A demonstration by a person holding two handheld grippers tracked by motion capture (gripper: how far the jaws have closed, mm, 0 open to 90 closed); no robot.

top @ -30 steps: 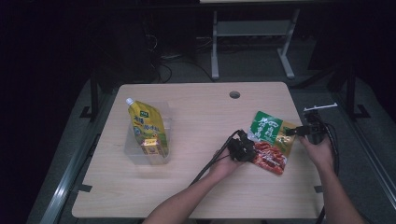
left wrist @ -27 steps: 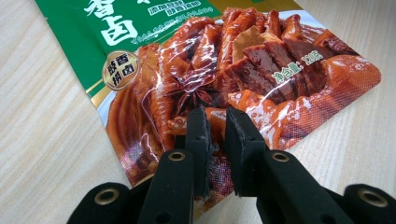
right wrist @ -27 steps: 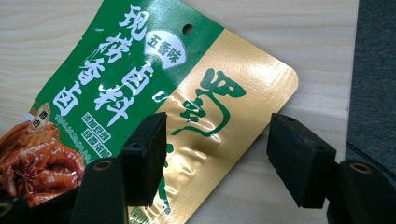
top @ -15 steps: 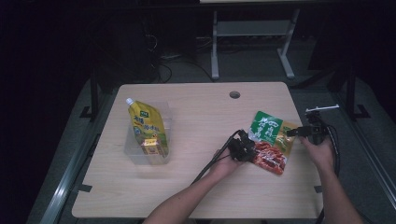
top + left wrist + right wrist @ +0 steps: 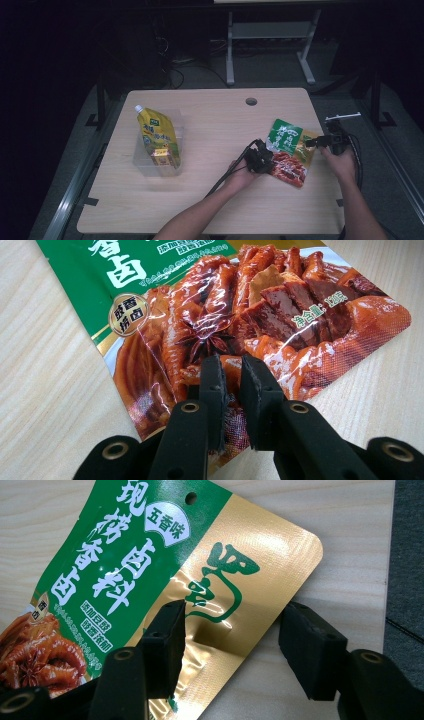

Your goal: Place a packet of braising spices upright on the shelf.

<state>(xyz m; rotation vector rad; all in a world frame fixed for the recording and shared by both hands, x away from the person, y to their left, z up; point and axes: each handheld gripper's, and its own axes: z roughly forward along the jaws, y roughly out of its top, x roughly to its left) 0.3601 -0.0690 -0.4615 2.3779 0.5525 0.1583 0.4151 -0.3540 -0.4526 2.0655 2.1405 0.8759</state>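
In the clear tub (image 5: 176, 131), yellow spout pouch (image 5: 154, 131), small carton (image 5: 163, 158)

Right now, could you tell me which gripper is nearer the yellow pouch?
Left. The left gripper sits mid-table, right of the yellow pouch; the right gripper is farther right.

Spice packet (image 5: 150, 580) reads "现捞香卤料", badge "五香味"; small round seal (image 5: 128, 314) "陕西特卤".

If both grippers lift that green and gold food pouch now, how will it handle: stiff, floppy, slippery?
The food pouch is probably floppy: the film creases by the right gripper. Its glossy surface may be slippery, though the left gripper is shut on its edge. It lies flat, so it is unlikely to roll.
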